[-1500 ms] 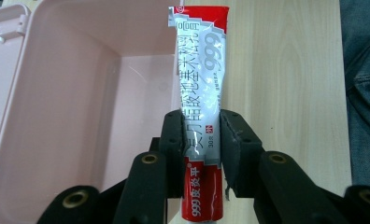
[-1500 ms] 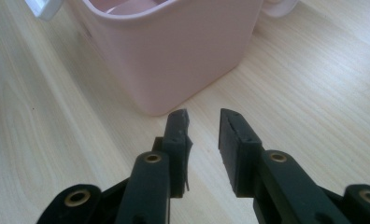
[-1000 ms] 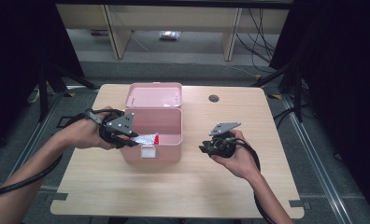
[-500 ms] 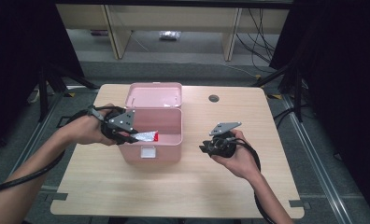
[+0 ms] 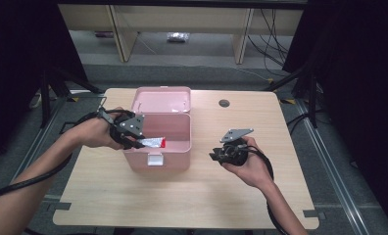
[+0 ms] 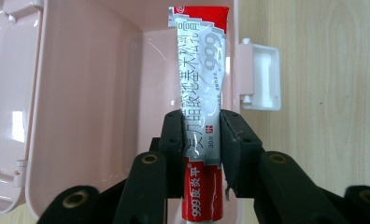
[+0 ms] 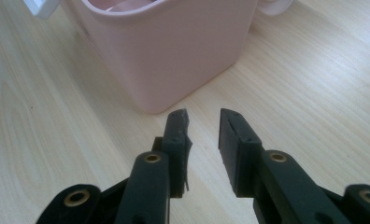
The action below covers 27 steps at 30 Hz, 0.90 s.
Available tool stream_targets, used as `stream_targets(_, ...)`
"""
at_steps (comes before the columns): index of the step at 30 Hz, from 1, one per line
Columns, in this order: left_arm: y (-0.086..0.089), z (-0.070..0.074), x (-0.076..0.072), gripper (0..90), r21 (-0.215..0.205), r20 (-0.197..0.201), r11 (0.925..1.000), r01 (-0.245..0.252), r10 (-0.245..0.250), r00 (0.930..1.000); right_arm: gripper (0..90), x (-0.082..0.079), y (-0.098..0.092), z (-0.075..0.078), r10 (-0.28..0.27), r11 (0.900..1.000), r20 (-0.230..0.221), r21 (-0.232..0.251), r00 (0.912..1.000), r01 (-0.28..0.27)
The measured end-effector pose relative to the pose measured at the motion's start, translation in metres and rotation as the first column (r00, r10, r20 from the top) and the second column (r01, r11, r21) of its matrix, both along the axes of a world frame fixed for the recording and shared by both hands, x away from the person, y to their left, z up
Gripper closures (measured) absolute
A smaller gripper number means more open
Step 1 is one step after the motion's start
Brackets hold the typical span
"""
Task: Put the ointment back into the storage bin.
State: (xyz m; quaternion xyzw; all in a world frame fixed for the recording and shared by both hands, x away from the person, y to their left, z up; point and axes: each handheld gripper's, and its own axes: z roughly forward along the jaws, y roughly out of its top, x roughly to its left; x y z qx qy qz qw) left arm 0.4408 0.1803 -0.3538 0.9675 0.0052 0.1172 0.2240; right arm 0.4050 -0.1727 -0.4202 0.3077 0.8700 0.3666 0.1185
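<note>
wooden table point(image 5: 192, 196): one pink box point(image 5: 165, 159), one tube point(image 6: 202, 93), two grippers.

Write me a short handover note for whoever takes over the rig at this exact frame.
Left gripper: fingers shut on the red and silver tube, held over the open pink box.
Right gripper: open, holding nothing, over the table beside the box.
Done: the lid is up and the tube is picked up.
Left: probably lower the tube into the box, release it, then close the lid.
</note>
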Motion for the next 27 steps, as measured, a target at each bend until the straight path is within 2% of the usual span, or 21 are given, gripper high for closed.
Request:
stream_targets(9, -0.003, -0.005, 0.005, 71.6, 0.027, -0.011, 0.9996, -0.002, 0.002, 0.9999, 73.3, 0.0, -0.002, 0.0, -0.003, 1.0, 0.005, -0.003, 1.0, 0.003)
stream_targets(11, -0.004, -0.007, 0.007, 71.7, 0.031, -0.015, 0.9995, -0.005, 0.005, 0.9999, 73.3, 0.0, -0.003, 0.0, -0.011, 1.0, -0.005, 0.0, 0.9999, 0.011)
stream_targets(18, -0.004, -0.011, 0.012, 71.6, 0.034, -0.022, 0.9993, -0.018, 0.019, 0.9996, 73.1, 0.0, -0.002, -0.001, -0.003, 1.0, 0.006, -0.002, 1.0, 0.003)
stream_targets(23, -0.005, -0.016, 0.014, 71.6, 0.023, -0.037, 0.9993, -0.029, 0.029, 0.9989, 73.0, -0.001, -0.003, 0.0, -0.012, 1.0, -0.009, 0.001, 0.9999, 0.012)
stream_targets(25, -0.004, -0.017, 0.015, 71.6, 0.032, -0.034, 0.9992, -0.024, 0.025, 0.9991, 73.0, -0.001, -0.003, -0.002, -0.017, 1.0, 0.01, 0.011, 0.9998, 0.017)
stream_targets(27, -0.005, -0.019, 0.016, 71.6, 0.026, -0.042, 0.9991, -0.032, 0.033, 0.9986, 73.0, -0.001, -0.004, 0.0, -0.004, 1.0, -0.002, -0.004, 1.0, 0.004)
